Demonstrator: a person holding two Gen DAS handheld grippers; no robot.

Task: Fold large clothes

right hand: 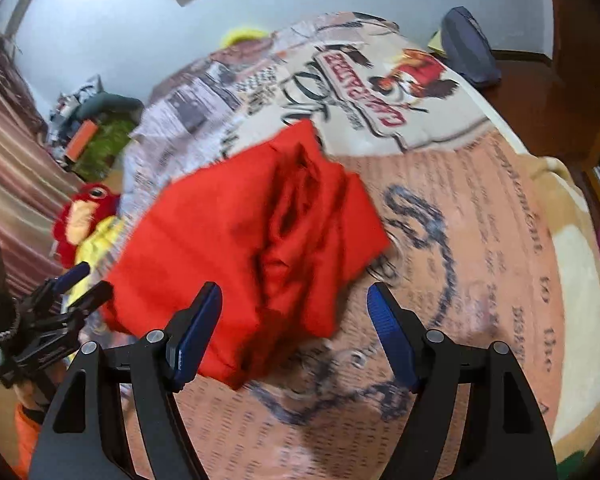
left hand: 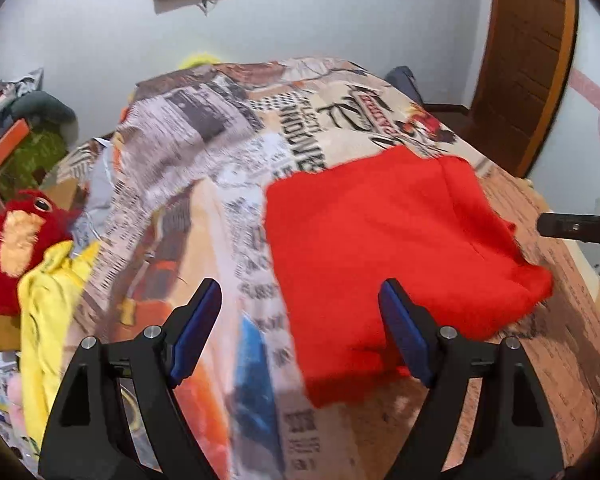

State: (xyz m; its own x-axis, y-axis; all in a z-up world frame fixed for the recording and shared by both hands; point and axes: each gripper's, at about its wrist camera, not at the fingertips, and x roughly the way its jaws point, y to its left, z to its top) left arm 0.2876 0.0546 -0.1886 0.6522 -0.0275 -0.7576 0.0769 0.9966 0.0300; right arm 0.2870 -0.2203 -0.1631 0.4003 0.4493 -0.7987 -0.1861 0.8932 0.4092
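Firstly, left wrist view. Noted left gripper (left hand: 300,312) with jaws spread wide, holding nothing, poised above the near edge of the bed (left hand: 572,344). Found red garment (left hand: 388,248) lying on the printed bedspread (left hand: 204,128), towards the right side of the bed, in a rough rectangle with its near-left corner between the blue pads. Judged partly folded; top layers unsecured. Saw right gripper (left hand: 572,226) only as a dark tip at the bed's right edge, just beside the garment; jaw state not readable from this view. Recorded yellow cloth (left hand: 48,304) and red plush toy (left hand: 16,240) at the left edge, well apart from the garment.

Next, right wrist view. Noted right gripper (right hand: 296,324) with jaws likewise spread, empty, over the garment's near edge. Observed bunched ridges and a loose flap along the garment's middle. Confirmed left gripper (right hand: 80,280) open at the garment's left corner.

Risks assessed: pinching only the top layer, undoing the fold; catching bedspread along with fabric, given the loose cover beneath; uneven lift between the two grippers, skewing the edges; slack fabric slipping from smooth pads.
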